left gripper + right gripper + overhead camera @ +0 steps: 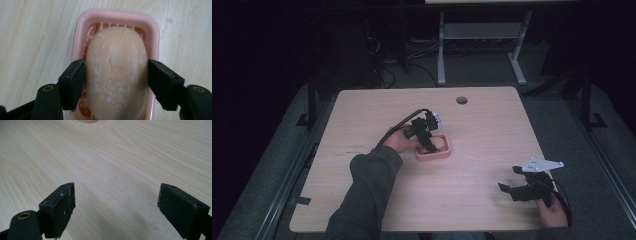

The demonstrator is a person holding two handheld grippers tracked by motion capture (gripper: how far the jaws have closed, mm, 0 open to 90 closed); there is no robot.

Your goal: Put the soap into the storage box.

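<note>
Over pink dish, soap lengthwise, left gripper jaws clamping sides.

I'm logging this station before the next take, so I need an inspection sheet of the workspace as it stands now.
Surface: light wood table, a round hole near the far edge, a dark smudge at its left part.
Job's things: peach soap bar over a pink slatted soap dish at mid-table.
Clutter: nothing seen.
Grippers: left hand-held gripper has a jaw on each side of the soap; right hand-held gripper is open over bare wood near the table's right front corner.
Cables: a black cable loops from the left hand-held gripper; another trails by the right hand.
Surroundings: dark room, grey floor, a white table frame and loose wires behind.
</note>
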